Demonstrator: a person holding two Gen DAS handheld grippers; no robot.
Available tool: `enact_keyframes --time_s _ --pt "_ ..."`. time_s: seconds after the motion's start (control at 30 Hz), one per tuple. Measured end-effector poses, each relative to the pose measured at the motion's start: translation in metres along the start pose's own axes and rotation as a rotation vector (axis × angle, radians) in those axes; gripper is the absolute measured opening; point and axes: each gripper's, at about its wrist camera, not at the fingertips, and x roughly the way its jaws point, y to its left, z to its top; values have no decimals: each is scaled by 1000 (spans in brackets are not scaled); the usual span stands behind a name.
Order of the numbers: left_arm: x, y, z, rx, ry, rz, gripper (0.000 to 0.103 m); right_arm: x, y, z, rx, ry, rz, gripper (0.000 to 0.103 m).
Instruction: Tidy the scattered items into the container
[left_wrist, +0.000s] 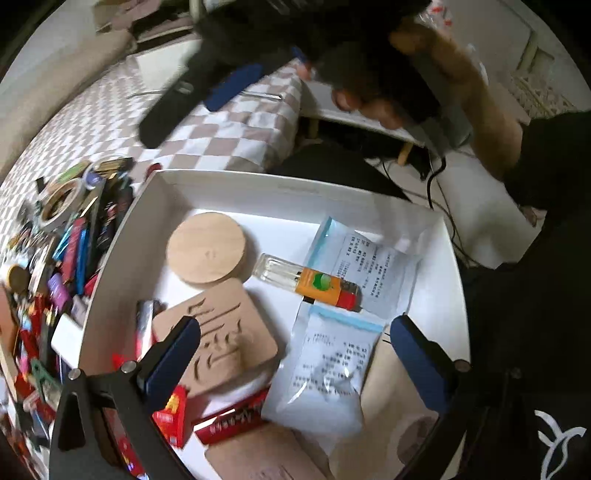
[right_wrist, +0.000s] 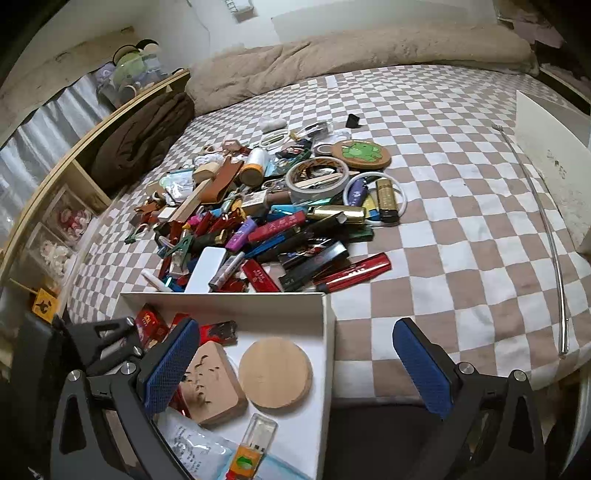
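Observation:
A white box (left_wrist: 280, 188) (right_wrist: 327, 325) sits on the checkered bed. It holds a round wooden coaster (left_wrist: 207, 251) (right_wrist: 275, 371), an engraved wooden block (left_wrist: 225, 343) (right_wrist: 212, 384), a small orange-labelled bottle (left_wrist: 306, 282) (right_wrist: 251, 450), plastic bags with paper slips (left_wrist: 332, 365) and red packs (left_wrist: 229, 424). My left gripper (left_wrist: 295, 354) hovers open and empty over the box. My right gripper (right_wrist: 295, 369) is open and empty above the box's near corner; it also shows blurred in the left wrist view (left_wrist: 195, 103). A pile of scattered items (right_wrist: 280, 214) (left_wrist: 62, 251) lies beyond the box.
A thin metal rod (right_wrist: 550, 236) lies on the bed at the right, beside a white lid (right_wrist: 554, 155). A beige blanket (right_wrist: 351, 51) lines the far edge. A wooden shelf (right_wrist: 66, 177) with a brown jacket stands at left. Cables lie on the floor (left_wrist: 443, 206).

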Motion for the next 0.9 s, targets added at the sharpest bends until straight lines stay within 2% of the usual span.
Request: enact_keyframes --time_s 0.1,0.4,0.67,0.9 --pt "-12 5 -7 -56 -30 15 103 0 6 0 -26 0 -2 103" --pt "-34 20 -28 -227 -124 125 103 5 24 1 -91 -7 -15 103" --pt "-51 45 -49 -463 -193 217 103 5 41 -2 -172 -41 -60 103" --pt "-61 62 -68 -593 -245 302 103 6 49 -3 -201 -65 -82 103"
